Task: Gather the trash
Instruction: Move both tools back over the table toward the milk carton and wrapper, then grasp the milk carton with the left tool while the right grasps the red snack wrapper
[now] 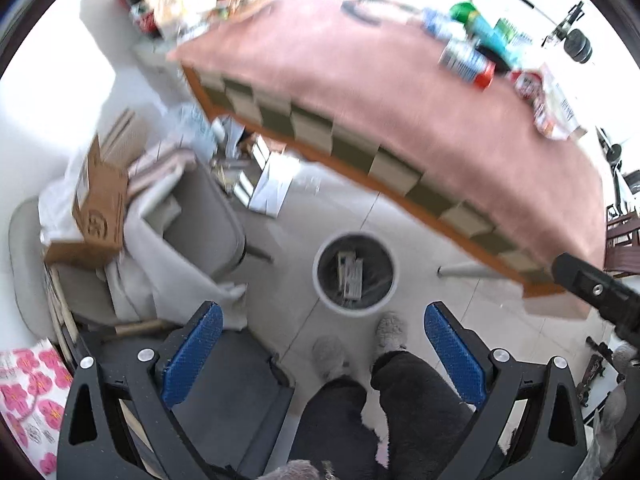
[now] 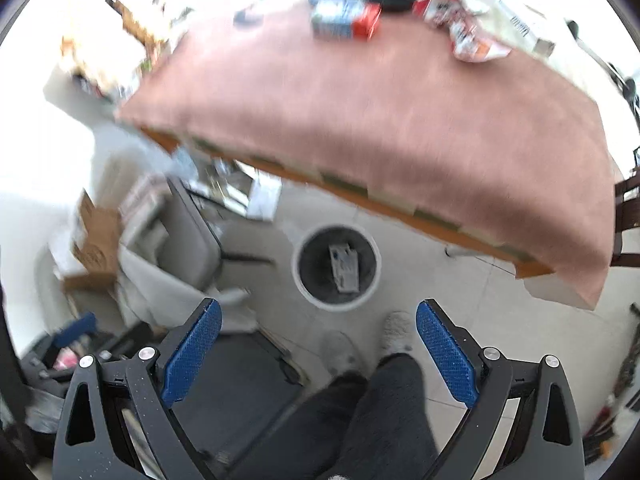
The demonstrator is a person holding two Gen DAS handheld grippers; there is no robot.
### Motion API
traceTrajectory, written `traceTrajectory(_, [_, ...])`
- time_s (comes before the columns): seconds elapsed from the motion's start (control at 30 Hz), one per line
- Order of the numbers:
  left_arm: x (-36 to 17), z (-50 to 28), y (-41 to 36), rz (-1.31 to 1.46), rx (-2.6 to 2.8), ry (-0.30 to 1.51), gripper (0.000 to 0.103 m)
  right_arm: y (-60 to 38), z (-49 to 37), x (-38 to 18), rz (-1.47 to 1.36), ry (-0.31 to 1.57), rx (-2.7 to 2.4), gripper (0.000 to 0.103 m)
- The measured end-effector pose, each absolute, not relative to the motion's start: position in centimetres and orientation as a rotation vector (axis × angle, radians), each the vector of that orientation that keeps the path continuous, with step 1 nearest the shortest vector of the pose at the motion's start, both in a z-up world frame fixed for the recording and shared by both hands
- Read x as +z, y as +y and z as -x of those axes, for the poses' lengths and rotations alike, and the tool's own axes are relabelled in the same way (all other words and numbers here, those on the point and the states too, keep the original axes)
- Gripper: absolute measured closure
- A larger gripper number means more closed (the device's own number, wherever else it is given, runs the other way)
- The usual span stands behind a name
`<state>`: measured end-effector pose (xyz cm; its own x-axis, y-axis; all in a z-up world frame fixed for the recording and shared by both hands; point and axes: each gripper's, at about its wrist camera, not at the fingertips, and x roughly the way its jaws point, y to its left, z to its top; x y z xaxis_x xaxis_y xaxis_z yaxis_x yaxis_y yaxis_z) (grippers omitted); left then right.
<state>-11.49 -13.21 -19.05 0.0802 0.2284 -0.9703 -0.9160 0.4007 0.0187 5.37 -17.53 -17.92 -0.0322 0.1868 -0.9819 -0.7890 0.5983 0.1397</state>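
A round white trash bin [image 1: 384, 300] with a dark liner stands on the floor below the table edge; it also shows in the right wrist view [image 2: 302, 284]. A crumpled grey carton [image 1: 349, 276] lies inside it [image 2: 343, 266]. My left gripper [image 1: 322, 318] is open and empty above the floor, just in front of the bin. My right gripper [image 2: 318, 312] is open and empty, held above the bin's near side. On the pink-clothed table [image 1: 380, 92] lie a can [image 1: 466, 62], bottles [image 1: 480, 26] and wrappers [image 1: 550, 102]; the can [image 2: 344, 20] and wrappers [image 2: 468, 24] show in the right view.
A grey chair [image 1: 200, 220] piled with a cardboard box [image 1: 100, 204] and cloth stands left of the bin. The person's legs and slippers [image 1: 390, 332] are just before the bin. The other gripper's black body [image 1: 600, 292] shows at right. Clutter lies under the table.
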Motion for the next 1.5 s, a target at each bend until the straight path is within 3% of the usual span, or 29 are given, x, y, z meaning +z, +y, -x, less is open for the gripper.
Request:
traceTrajectory(0.17, [-16.4,6.6,-9.6,0.691,0.991,1.142,0.0,-15.6,-10.9,-13.5,0.477,1.341,0.799,0.004])
traceTrajectory(0.33, [-15.4,0.1,-4.7,0.719,0.979,1.14,0.0,-12.7,-18.9,-12.9,0.477,1.33,0.695,0.004])
traceTrajectory(0.6, [-19.8,-11.3,6.3,0.973,0.986,1.208,0.0,-4.8,-33.0,-18.8,0.59,1.371,0.619,0.004])
traceTrajectory(0.87, [-26.6,-17.4,13.5,1.3,0.999,1.211,0.001,1.2,-38.9,-26.8,0.727,1.47,0.631,0.004])
traceTrajectory(0.93, [-28.2,-17.6,14.6,1.409,1.016,1.174,0.007,1.9,-39.5,-27.9,0.734,1.485,0.634,0.004])
traceTrajectory(1.0, [-29.4,-17.4,15.1,1.479,1.046,1.153,0.032,2.4,-39.9,-28.7,0.743,1.495,0.645,0.004])
traceTrajectory(1.03, [-29.7,-17.4,15.2,1.484,1.058,1.156,0.036,2.6,-39.9,-29.0,0.755,1.493,0.65,0.009])
traceTrajectory(1.07, [-29.7,-17.4,15.2,1.459,1.064,1.168,0.048,2.8,-40.0,-29.4,0.775,1.489,0.657,0.02])
traceTrajectory(1.1, [-29.7,-17.7,14.9,1.403,1.054,1.198,0.051,3.0,-40.1,-29.8,0.795,1.49,0.657,0.026])
traceTrajectory(1.3, [-28.7,-21.4,8.9,0.782,0.845,1.491,0.051,1.4,-40.1,-29.3,0.814,1.487,0.681,0.035])
traceTrajectory(1.5, [-30.1,-19.8,5.7,0.786,0.835,1.485,0.048,-1.6,-40.5,-29.4,0.835,1.543,0.654,0.035])
